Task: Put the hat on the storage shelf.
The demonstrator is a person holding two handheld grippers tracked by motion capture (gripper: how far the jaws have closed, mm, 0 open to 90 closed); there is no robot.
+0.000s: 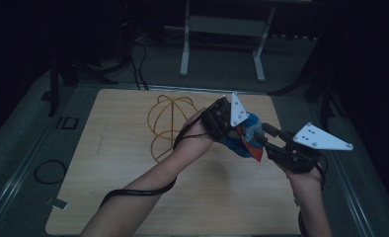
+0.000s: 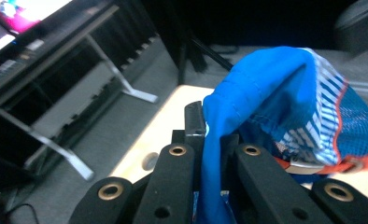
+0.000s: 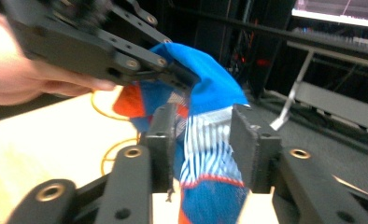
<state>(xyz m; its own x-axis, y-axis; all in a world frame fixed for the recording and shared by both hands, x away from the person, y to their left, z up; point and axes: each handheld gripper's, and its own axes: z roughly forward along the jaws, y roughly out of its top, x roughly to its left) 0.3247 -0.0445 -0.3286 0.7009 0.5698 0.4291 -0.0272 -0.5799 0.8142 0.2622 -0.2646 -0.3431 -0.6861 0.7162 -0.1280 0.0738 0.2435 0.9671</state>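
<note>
Two hand-held grippers on sock [image 3: 205, 140]; wire basket [image 1: 169, 126] behind.

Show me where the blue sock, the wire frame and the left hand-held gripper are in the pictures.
blue sock [image 3: 205, 135], right gripper view, on its striped middle part.
wire frame [image 1: 169, 118], high view, on a central wire.
left hand-held gripper [image 2: 213, 144], left gripper view, between its jaws, shut on the sock's blue fabric.

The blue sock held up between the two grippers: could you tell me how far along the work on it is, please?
Done: the blue sock is off the table, held in the air. In hand: the left gripper is shut on a fold of it, while the right gripper has the striped part between open jaws, apparently regripping. Left: probably placing it; the wire frame lies bare on the table beyond, though its role is unclear.
</note>
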